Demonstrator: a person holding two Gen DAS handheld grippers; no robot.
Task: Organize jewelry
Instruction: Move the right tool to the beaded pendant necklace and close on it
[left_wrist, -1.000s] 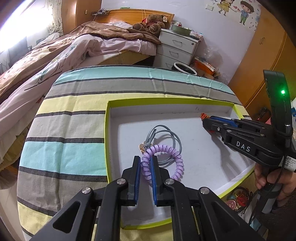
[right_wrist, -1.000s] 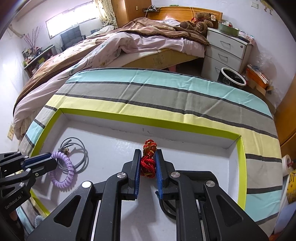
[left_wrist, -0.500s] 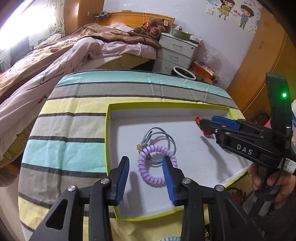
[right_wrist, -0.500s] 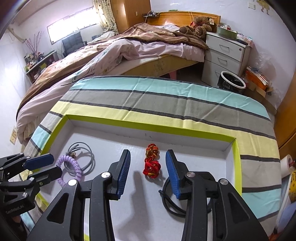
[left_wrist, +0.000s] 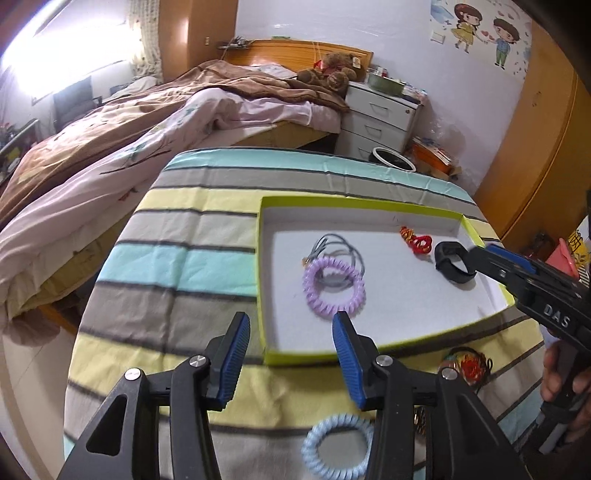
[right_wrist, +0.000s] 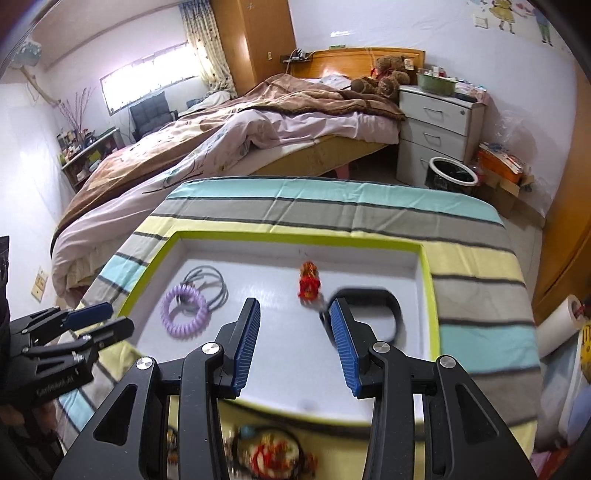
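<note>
Where tray (right_wrist: 428, 280) holds purple coil (right_wrist: 184, 314), blue coil (left_wrist: 338, 446) outside

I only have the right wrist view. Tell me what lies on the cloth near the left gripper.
Observer: A pale blue coiled plastic hair tie lies on the striped cloth, outside the green-rimmed white tray, under the left gripper.
Operator: Report that gripper's jaws.
Observer: Wide open, with nothing between them.
Operator: Describe the black band that my right gripper partly hides.
Observer: The black band is a complete loop lying inside the tray, just right of the red knotted ornament.
</note>
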